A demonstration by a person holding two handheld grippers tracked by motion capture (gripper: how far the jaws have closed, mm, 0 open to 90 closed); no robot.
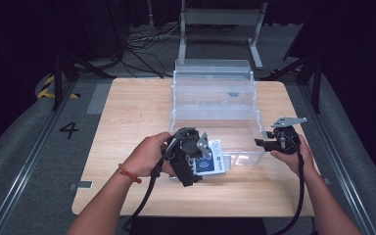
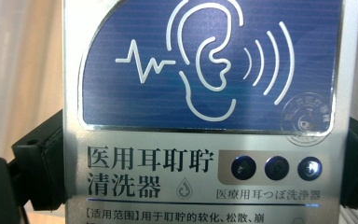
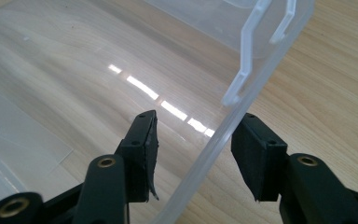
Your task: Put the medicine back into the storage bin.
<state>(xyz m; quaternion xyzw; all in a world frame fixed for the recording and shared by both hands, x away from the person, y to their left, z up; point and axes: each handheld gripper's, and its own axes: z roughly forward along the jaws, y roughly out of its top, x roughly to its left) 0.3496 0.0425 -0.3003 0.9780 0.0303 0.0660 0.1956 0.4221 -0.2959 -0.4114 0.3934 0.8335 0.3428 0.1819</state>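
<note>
Pinching blue-and-silver box (image 2: 205, 112) between jaws, left hand-held gripper (image 1: 188, 154) sits lower centre of high view, box at clear bin's (image 1: 215, 98) front edge. Right hand-held gripper (image 1: 274, 142), centre right, jaws spread astride bin wall, pads apart from it.

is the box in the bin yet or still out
Out: the left gripper holds the box against the clear bin's near wall, outside it.
</note>
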